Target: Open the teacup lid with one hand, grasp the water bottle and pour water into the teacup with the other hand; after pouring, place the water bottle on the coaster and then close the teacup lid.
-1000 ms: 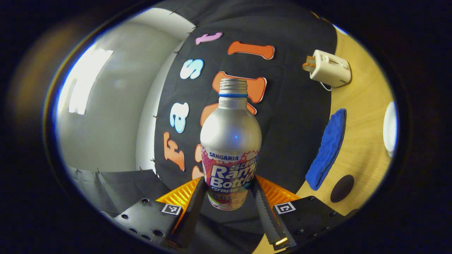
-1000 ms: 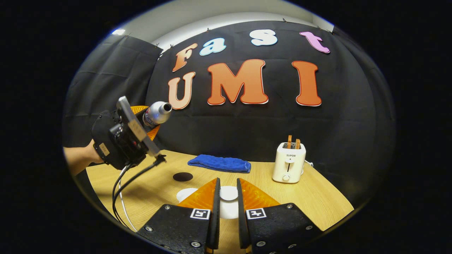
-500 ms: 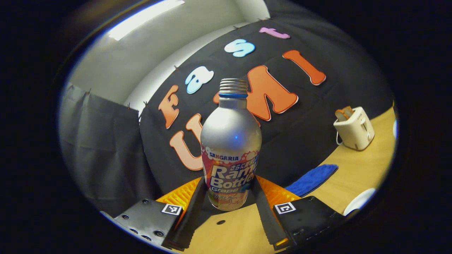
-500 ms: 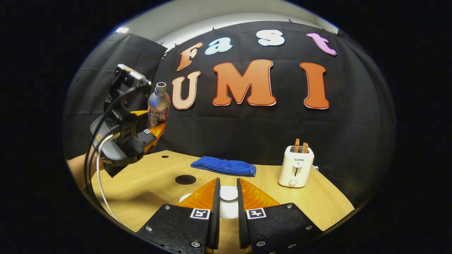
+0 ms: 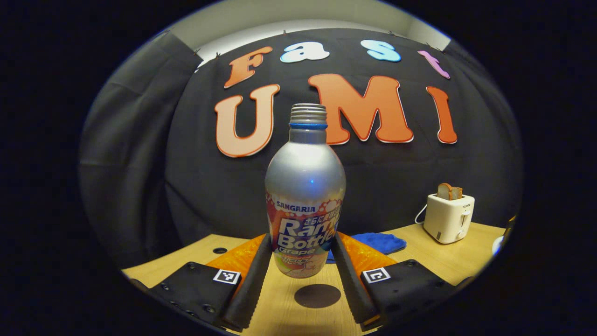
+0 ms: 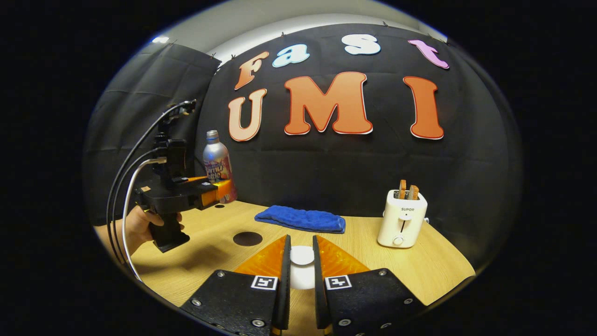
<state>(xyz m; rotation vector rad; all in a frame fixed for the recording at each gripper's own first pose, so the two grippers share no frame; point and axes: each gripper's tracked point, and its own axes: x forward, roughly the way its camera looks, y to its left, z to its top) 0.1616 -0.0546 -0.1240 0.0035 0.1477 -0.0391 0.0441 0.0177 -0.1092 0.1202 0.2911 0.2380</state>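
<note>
Righted again, Sangaria-branded bottle [image 5: 305,196] gripped by left gripper [image 5: 302,270] above coaster [image 5: 317,296]

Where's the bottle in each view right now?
Left gripper view: bottle dead centre, upright between this gripper's fingers, above the dark coaster.
Right gripper view: bottle upper left, in the far gripper.
Shared landmark: white toaster.

Silver bottle [image 5: 305,186], pink-patterned label; dark round coaster [image 5: 317,296]; blue towel [image 6: 301,219]; cream toaster [image 6: 402,218].
</note>
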